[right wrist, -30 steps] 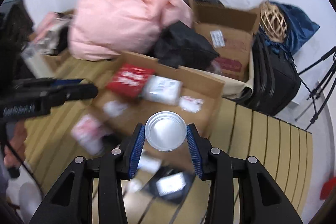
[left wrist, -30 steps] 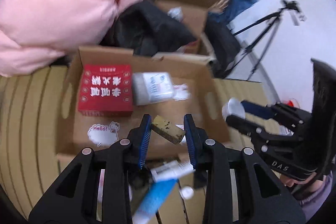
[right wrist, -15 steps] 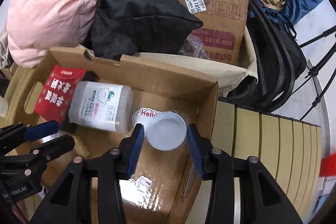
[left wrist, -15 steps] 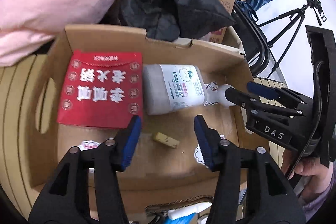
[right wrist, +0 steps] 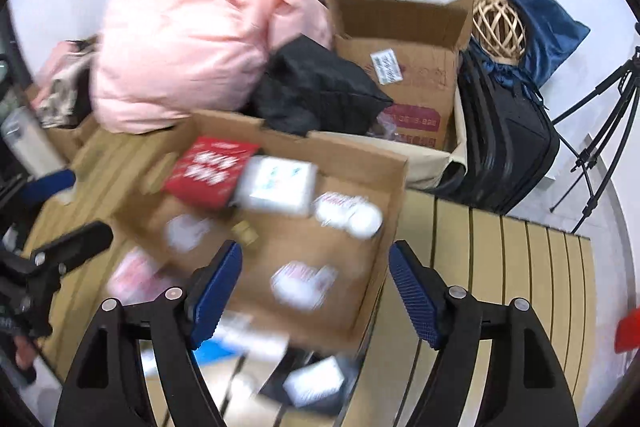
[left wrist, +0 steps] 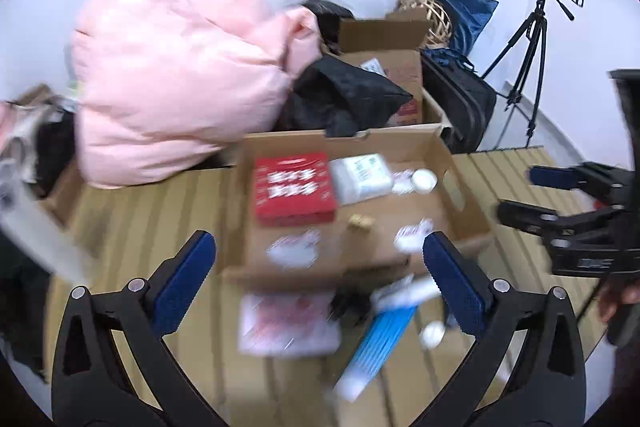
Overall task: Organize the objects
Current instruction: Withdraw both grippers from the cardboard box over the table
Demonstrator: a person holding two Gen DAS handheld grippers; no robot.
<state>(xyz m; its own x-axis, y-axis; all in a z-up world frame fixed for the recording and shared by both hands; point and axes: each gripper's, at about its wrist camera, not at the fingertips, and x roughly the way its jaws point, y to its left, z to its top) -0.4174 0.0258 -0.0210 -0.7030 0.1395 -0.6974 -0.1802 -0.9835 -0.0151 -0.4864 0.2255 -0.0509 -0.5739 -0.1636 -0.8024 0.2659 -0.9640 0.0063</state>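
A shallow cardboard tray (left wrist: 460,163) (right wrist: 396,187) lies on a slatted wooden surface. In it are a red box (left wrist: 294,189) (right wrist: 212,169), a white bottle on its side (left wrist: 360,175) (right wrist: 278,183), a small tan block (left wrist: 360,222) (right wrist: 245,230) and a round white lid (left wrist: 424,181) (right wrist: 365,221). My left gripper (left wrist: 320,287) is open and empty, pulled back in front of the tray. My right gripper (right wrist: 316,291) is open and empty above the tray's near right part; it also shows in the left wrist view (left wrist: 520,195).
Loose items lie in front of the tray: a pink-and-white packet (left wrist: 286,323), a blue-and-white tube (left wrist: 380,343), a small white cap (left wrist: 434,333). Behind are a pink bundle (left wrist: 176,83), black cloth (left wrist: 344,99), an open carton (right wrist: 404,67), a black bag (right wrist: 508,147), a tripod (left wrist: 524,39).
My right gripper let go of the white lid, which now lies in the tray. Both grippers opened wide and drew back from the tray. The tan block stays in the tray.
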